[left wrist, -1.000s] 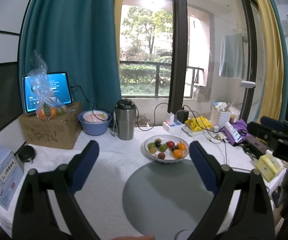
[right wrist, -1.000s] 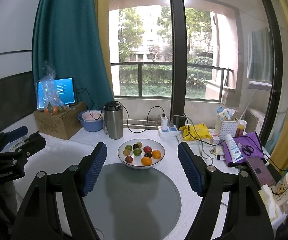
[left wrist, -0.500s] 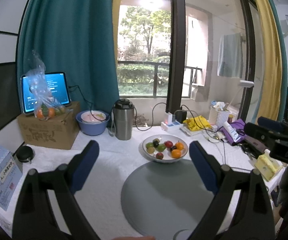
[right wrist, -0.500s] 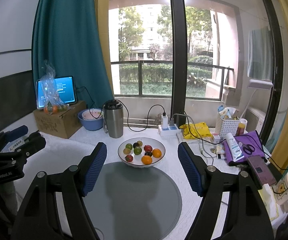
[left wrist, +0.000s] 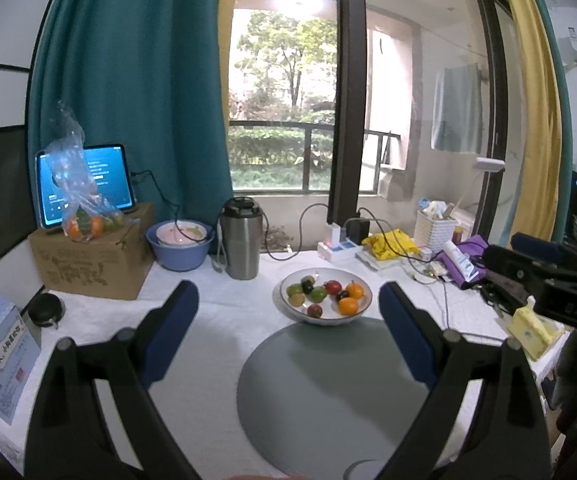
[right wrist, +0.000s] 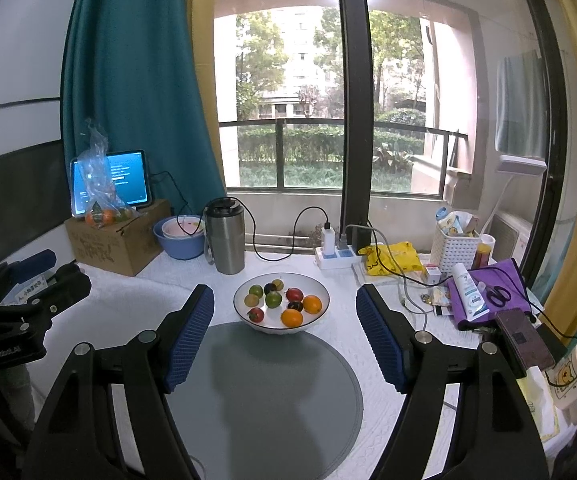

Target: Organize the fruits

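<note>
A white bowl [left wrist: 358,312] [right wrist: 320,316] stands on the white table at the far edge of a round grey mat [left wrist: 320,384] [right wrist: 264,396]. It holds several small fruits: two oranges [right wrist: 312,304], green ones [right wrist: 274,299], red ones [right wrist: 294,293] and dark ones. My left gripper [left wrist: 288,304] hovers open above the near table, left of the bowl, with nothing between its blue pads. My right gripper [right wrist: 284,308] is open too, its jaws framing the bowl from a distance, empty. Each gripper shows at the other view's side edge.
A steel tumbler [right wrist: 225,240], a blue basin [right wrist: 178,240] and a cardboard box [right wrist: 116,240] carrying a tablet and a bag of fruit line the back left. A power strip with cables [right wrist: 334,254], a yellow packet, a white basket [right wrist: 454,248], a purple cloth, a phone and a mug crowd the right.
The left view has drifted slightly, so the bowl sits a little further left in it. Both grippers stay open and still.
</note>
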A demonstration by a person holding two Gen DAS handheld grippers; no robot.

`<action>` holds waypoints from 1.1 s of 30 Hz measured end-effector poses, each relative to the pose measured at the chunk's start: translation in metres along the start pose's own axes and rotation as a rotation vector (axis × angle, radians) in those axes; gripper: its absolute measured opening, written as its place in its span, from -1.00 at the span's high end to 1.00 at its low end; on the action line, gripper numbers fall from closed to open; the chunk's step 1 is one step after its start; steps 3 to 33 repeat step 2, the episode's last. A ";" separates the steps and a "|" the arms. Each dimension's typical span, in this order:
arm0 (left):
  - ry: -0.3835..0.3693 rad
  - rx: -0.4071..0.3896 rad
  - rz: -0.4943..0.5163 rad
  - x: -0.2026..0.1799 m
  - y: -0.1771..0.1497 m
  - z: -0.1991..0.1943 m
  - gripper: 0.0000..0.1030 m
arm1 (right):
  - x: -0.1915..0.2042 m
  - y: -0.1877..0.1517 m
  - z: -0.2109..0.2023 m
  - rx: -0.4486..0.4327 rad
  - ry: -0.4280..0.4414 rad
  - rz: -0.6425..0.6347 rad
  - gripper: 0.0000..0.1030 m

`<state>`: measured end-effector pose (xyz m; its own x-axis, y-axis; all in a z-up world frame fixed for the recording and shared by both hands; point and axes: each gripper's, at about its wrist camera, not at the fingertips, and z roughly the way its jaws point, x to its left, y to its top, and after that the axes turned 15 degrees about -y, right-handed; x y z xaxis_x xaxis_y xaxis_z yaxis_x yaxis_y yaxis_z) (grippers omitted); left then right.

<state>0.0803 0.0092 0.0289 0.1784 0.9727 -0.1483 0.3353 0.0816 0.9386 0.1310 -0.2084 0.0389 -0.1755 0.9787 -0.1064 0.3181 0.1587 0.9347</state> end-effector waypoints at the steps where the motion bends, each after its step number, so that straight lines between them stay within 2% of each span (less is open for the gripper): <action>1: -0.001 0.000 0.000 0.000 0.000 0.000 -0.80 | 0.000 0.000 0.000 0.002 0.000 0.001 -0.49; 33: -0.002 0.002 0.000 0.000 -0.001 0.000 -0.80 | 0.000 -0.001 0.001 0.003 0.000 0.001 -0.49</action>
